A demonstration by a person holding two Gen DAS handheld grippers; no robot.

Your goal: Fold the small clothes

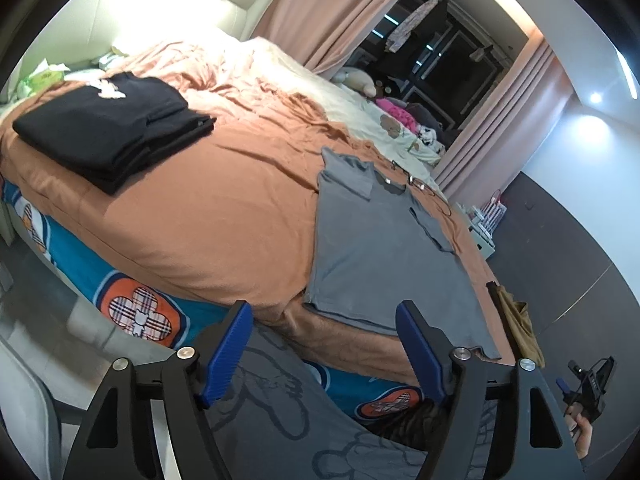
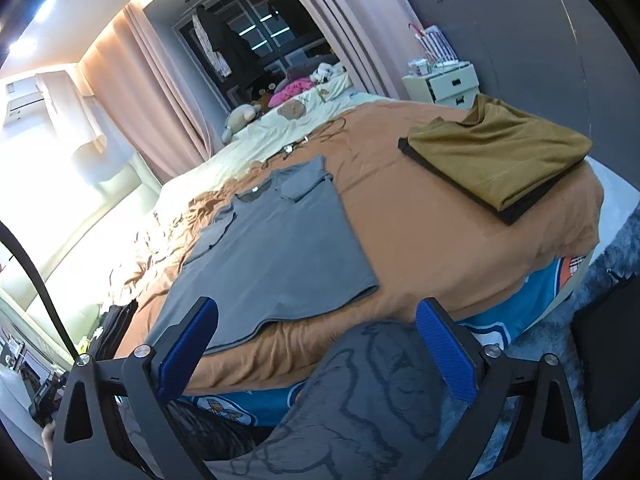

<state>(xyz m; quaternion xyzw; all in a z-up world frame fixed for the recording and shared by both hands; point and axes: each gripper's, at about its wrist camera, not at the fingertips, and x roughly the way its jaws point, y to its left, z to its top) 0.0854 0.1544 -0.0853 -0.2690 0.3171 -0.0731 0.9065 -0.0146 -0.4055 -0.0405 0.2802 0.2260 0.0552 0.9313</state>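
The grey T-shirt (image 1: pixel 384 256) lies flat on the orange bedcover (image 1: pixel 224 216), sleeves folded in; left claw (image 1: pixel 324 350) and right claw (image 2: pixel 316 346) hang apart, empty.

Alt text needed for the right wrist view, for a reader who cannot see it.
A grey T-shirt lies flat, sleeves folded in, on an orange bedspread, just beyond the open right hand-held gripper. A folded mustard garment sits near the bed's right edge.
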